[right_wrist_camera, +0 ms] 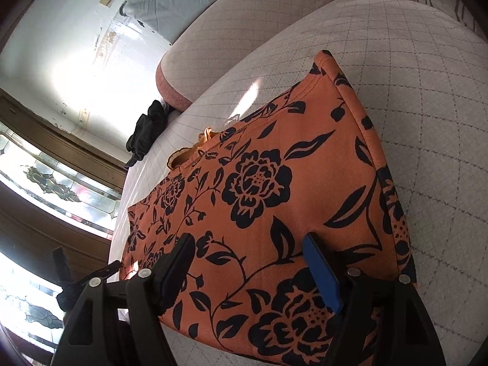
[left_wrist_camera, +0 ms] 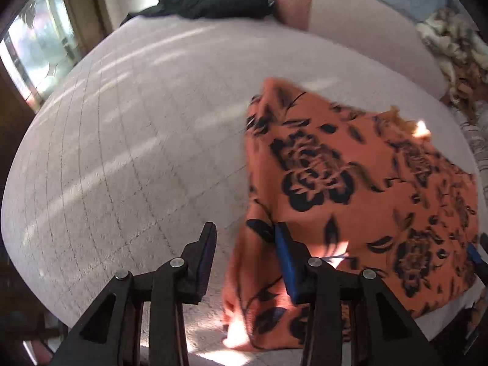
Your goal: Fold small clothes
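lying flat on the sofa cushion, orange floral garment; under parted right fingers, at three o'clock of parted, empty left fingers.

Bare quilted cushion left of orange floral garment, black clothing far edge

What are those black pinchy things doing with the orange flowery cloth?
A person is folding clothes on a quilted sofa seat, holding a pincher tool in each hand. The orange floral garment lies spread on the seat. The right gripper is open above its near edge, and the left gripper is open at its side edge. Neither has pinched the cloth. A dark garment waits, bunched up, at the far end.
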Motion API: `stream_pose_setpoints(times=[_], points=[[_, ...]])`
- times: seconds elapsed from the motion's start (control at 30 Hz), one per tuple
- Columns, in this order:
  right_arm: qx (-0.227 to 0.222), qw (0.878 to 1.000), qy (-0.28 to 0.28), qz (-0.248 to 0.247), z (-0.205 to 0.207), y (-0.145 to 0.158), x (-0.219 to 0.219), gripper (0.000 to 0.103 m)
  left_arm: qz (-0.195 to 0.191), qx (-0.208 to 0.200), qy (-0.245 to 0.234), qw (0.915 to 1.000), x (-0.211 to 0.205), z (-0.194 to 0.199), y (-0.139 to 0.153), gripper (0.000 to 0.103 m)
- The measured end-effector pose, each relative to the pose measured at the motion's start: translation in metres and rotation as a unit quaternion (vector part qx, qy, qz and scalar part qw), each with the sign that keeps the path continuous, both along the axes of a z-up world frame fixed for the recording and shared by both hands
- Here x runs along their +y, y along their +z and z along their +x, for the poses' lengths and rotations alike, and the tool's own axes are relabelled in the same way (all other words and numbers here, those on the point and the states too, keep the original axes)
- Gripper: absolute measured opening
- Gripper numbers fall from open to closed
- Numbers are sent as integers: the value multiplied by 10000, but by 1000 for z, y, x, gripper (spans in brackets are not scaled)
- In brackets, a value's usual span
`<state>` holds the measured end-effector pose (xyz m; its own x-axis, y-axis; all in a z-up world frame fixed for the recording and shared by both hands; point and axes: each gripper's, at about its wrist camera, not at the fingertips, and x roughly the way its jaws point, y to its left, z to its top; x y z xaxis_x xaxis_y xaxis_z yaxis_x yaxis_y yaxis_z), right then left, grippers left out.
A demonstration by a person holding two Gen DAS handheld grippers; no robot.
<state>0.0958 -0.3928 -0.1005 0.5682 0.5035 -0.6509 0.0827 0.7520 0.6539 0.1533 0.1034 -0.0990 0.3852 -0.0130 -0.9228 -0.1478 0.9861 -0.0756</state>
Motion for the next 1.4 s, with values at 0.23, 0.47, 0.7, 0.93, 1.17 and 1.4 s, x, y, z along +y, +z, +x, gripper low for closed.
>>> stream_pose_setpoints(times=[0.23,0.47,0.7,0.93,1.17,1.4], points=[[-59,9999,23,110,-2,-1,-5,77,-77,-597,-286,9978,-12,15,38,42],[-74,9999,26,154,-1,-1,-5,78,263,-55,21,9996,-2,121,1,44],[-82,9998,-24,177,-2,-1,-6,78,534,-711,371,9954,9,84,41,48],[-46,9975,-469,526,-41,24,-8,78,492,-1494,-404,9867,-58,-7,75,69],[806,9837,-1041,1223,-107,-5,3,78,434,-1246,-1132,9848,-135,-36,40,69],[792,9591,-2215,1574,-98,-18,-38,79,627,-985,-1214,9857,-156,-35,25,69]])
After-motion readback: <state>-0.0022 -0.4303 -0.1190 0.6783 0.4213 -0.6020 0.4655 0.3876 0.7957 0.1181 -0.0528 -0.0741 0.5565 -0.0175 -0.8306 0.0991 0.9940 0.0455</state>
